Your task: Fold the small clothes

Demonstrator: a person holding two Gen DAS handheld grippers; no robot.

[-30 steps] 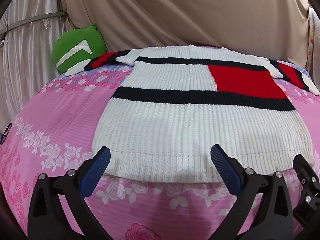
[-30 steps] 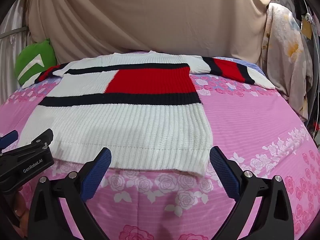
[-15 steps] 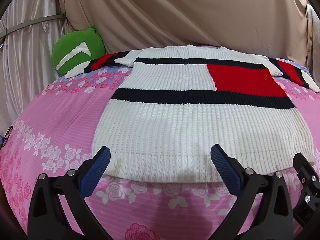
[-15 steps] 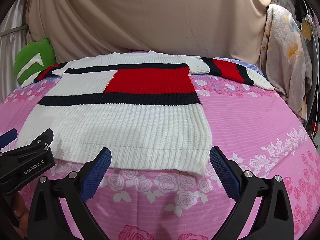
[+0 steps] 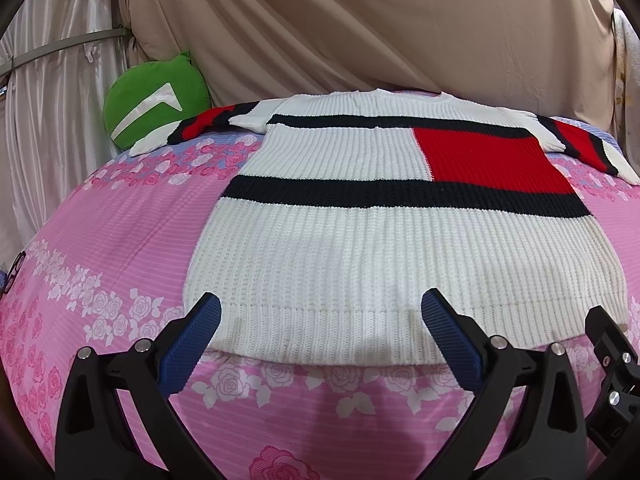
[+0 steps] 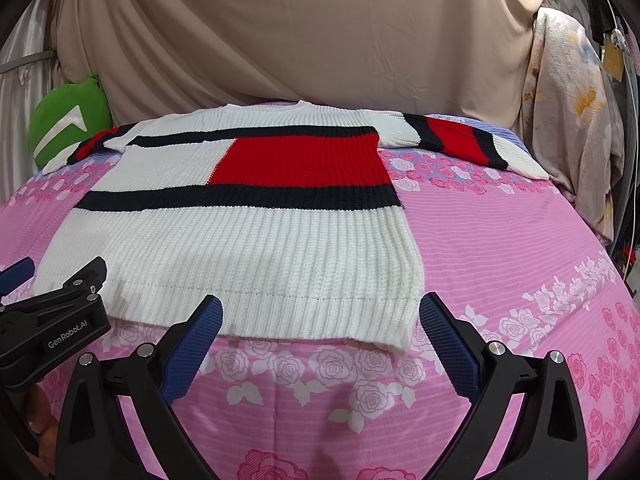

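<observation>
left wrist view: the knit sweater (image 5: pixel 360 248) lies flat and face up on the pink floral bedspread (image 5: pixel 100 240), both sleeves spread out toward the far side, hem nearest the camera — no fold has been made, so by my reading the whole task is left to do. the left gripper (image 5: pixel 320 320) hangs just short of the hem with its jaws wide apart, holding nothing and touching nothing. a green cushion (image 5: pixel 156 100) sits at the far left, against the beige curtain (image 5: pixel 360 20).

right wrist view: the same unfolded sweater (image 6: pixel 248 240), its near right corner slightly lifted. the right gripper (image 6: pixel 320 320) is equally wide open and empty — its blue pads straddle that hem corner without contact.
</observation>
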